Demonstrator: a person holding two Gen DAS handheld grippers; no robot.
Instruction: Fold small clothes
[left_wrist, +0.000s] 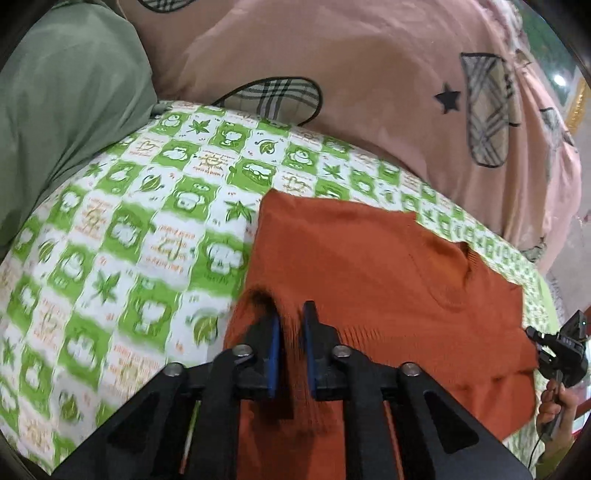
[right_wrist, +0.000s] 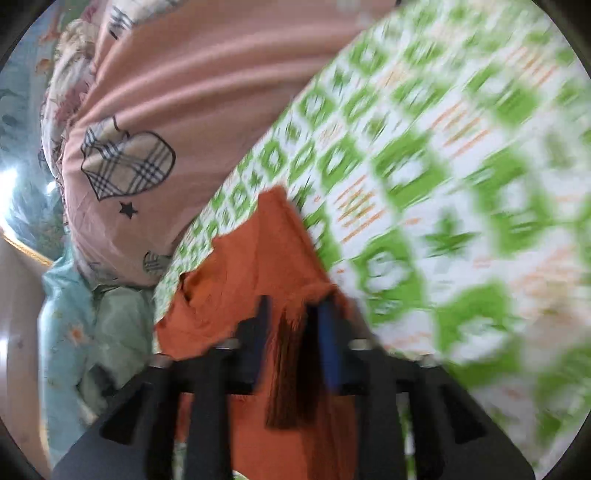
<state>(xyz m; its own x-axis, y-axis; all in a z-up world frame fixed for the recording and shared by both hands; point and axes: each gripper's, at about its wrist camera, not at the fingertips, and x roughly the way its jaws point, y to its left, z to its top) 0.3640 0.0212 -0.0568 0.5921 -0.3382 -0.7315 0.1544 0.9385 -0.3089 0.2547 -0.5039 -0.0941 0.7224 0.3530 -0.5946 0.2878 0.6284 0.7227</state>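
Observation:
An orange knitted garment (left_wrist: 369, 280) lies folded on the green and white checked sheet (left_wrist: 129, 229). My left gripper (left_wrist: 291, 317) hovers low over its near left corner, and a narrow gap shows between the blue pads with ribbed hem beneath; the pads do not press on it. My right gripper (right_wrist: 293, 314) stands open over the garment (right_wrist: 255, 258) at its other near corner, a loose fold of knit lying between its fingers. The left wrist view also catches the right gripper (left_wrist: 561, 354) at the garment's right edge, held by a hand (left_wrist: 554, 406).
A pink quilt with plaid patches (left_wrist: 369, 92) is heaped along the far side of the sheet. A green cloth (left_wrist: 66, 110) lies at the far left. In the right wrist view, pale blue flowered bedding (right_wrist: 81, 325) lies beyond the sheet's edge (right_wrist: 461, 184).

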